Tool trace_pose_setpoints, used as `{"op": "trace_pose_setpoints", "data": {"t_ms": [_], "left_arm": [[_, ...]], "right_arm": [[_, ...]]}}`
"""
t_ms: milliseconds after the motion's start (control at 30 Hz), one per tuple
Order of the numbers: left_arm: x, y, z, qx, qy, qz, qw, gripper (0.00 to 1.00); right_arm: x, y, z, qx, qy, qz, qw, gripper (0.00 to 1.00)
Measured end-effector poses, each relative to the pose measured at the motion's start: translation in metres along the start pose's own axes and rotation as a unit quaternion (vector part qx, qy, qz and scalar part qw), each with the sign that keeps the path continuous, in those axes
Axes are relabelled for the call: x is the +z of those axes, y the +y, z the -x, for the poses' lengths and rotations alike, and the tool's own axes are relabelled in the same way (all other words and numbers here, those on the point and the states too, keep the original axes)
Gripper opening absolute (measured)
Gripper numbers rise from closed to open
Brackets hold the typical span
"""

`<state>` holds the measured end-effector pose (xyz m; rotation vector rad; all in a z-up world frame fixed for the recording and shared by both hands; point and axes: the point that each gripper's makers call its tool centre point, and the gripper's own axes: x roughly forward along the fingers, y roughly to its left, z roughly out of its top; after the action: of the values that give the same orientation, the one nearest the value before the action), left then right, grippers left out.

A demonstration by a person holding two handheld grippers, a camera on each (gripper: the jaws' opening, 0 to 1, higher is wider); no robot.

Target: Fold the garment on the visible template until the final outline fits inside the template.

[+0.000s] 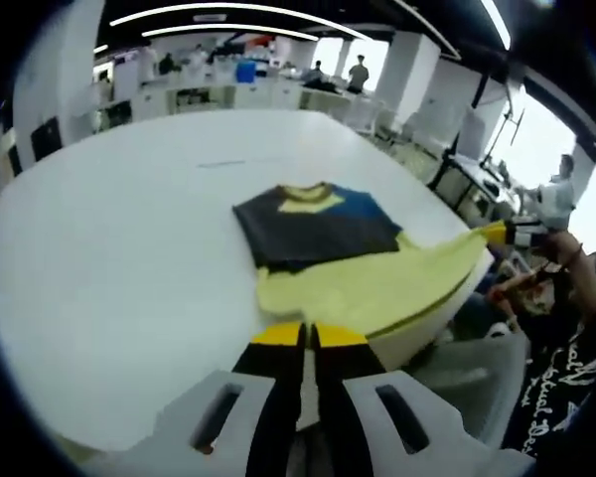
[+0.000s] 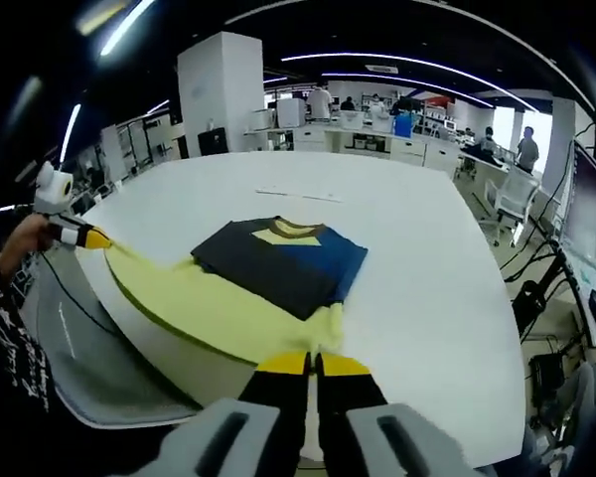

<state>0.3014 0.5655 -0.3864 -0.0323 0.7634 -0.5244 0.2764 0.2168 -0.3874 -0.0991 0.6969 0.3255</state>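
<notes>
Both my claws clench the shirt's (image 2: 278, 268) yellow hem — left claw (image 1: 308, 336), right claw (image 2: 312, 364) — stretching it off the surface (image 2: 417, 288) edge.

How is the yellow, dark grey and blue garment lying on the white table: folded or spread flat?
Partly folded. The yellow, dark grey and blue garment has its dark upper part lying flat, while both tongs stretch its yellow hem off the white table edge.

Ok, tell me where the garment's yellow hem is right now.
The yellow hem hangs over the near edge of the white table, stretched between the right gripper and the left gripper.
</notes>
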Motion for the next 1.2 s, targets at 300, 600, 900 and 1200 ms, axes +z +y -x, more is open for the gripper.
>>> {"op": "trace_pose_setpoints", "data": {"t_ms": [300, 600, 900, 1200], "left_arm": [[0.026, 0.005, -0.006, 0.007, -0.015, -0.011, 0.9998, 0.0], [0.06, 0.016, -0.017, 0.016, -0.04, -0.01, 0.999, 0.0], [0.098, 0.027, -0.031, 0.021, -0.064, -0.016, 0.9976, 0.0], [0.132, 0.041, -0.047, 0.036, -0.097, -0.004, 0.9946, 0.0]], "right_arm": [[0.029, -0.012, -0.009, -0.003, -0.02, 0.008, 0.9998, 0.0], [0.059, -0.026, -0.023, -0.005, -0.04, 0.012, 0.9991, 0.0], [0.091, -0.042, -0.039, -0.019, -0.059, 0.023, 0.9978, 0.0], [0.118, -0.056, -0.062, -0.041, -0.078, 0.028, 0.9957, 0.0]]}}
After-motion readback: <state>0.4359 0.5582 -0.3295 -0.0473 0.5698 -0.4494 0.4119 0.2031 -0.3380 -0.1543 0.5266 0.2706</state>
